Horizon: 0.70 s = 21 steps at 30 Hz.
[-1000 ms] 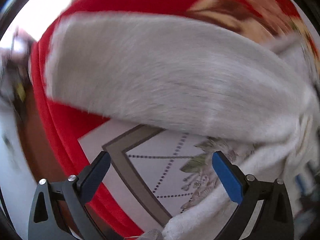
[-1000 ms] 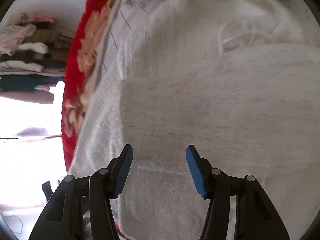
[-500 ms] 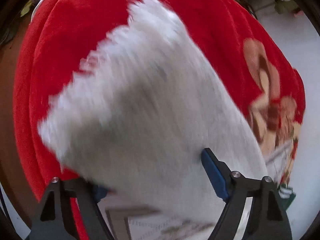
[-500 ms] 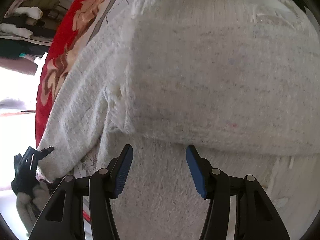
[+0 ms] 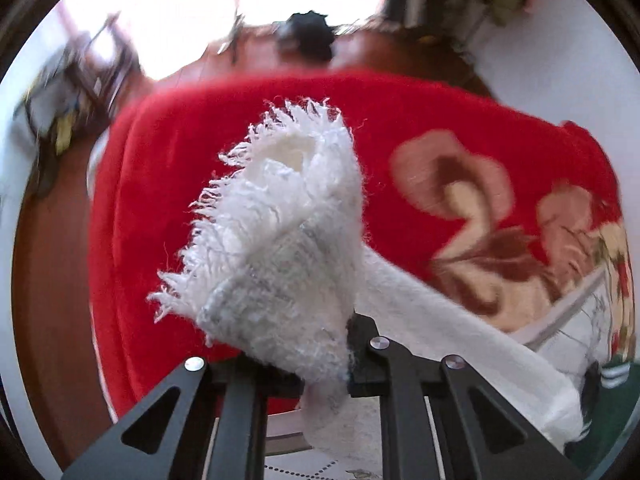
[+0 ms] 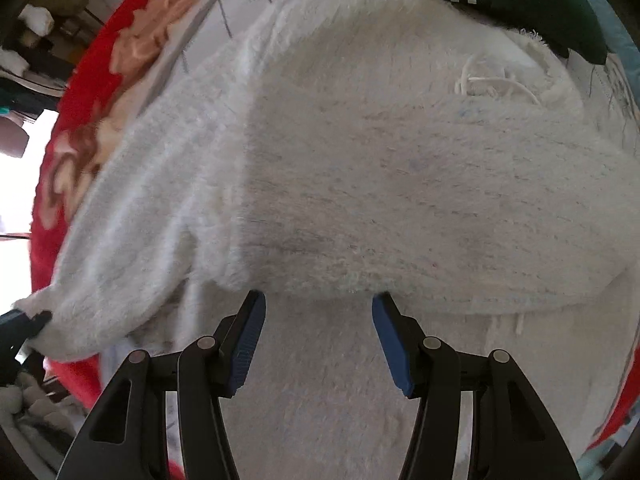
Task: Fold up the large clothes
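Clamping the fluffy white knitted sweater's (image 6: 360, 160) fringed cuff (image 5: 280, 216), left claw (image 5: 296, 364) holds its sleeve stretched leftward; right claw (image 6: 316, 340) hovers apart.

No legible text or labels anywhere.

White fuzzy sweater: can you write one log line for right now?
left hand-held gripper: shut on sweater cuff | right hand-held gripper: open above sweater
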### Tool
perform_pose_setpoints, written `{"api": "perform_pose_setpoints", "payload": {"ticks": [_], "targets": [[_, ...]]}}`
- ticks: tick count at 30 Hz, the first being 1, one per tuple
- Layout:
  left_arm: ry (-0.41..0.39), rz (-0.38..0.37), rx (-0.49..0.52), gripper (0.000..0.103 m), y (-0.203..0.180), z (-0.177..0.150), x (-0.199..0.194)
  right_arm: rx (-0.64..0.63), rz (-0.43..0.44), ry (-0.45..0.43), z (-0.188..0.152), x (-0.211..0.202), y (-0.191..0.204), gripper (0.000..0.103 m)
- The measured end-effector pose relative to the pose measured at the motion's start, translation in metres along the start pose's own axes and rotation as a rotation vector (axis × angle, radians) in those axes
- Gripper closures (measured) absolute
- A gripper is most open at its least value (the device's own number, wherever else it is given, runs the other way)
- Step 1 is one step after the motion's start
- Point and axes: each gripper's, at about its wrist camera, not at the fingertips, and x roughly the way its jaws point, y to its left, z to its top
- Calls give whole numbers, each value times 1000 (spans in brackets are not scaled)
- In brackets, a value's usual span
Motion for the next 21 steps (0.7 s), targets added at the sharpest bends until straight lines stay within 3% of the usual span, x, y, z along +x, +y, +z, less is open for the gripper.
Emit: {"api": "perform_pose_setpoints", "payload": {"ticks": [2, 4, 8, 11, 17, 21], "targets": [[-52, -3, 76, 93, -21, 0, -25, -7, 30, -25, -1, -16, -2, 41], [-98, -18, 149, 93, -46, -6, -44, -24, 3, -59, -2, -28, -4, 39], [-209, -20, 375, 93, -93, -38, -89, -49, -150, -84, 0, -20, -19, 39], [-265, -38, 547, 94, -132, -77, -110, -32, -208, -72, 10, -9, -45, 39], [-255, -134, 802, 94, -200, -170, -134, 17, -211, -94, 17, -16, -99, 39], [-207, -204, 944, 94, -248, -246, -149, 113, -195, -102, 10, -38, -177, 38]]}}
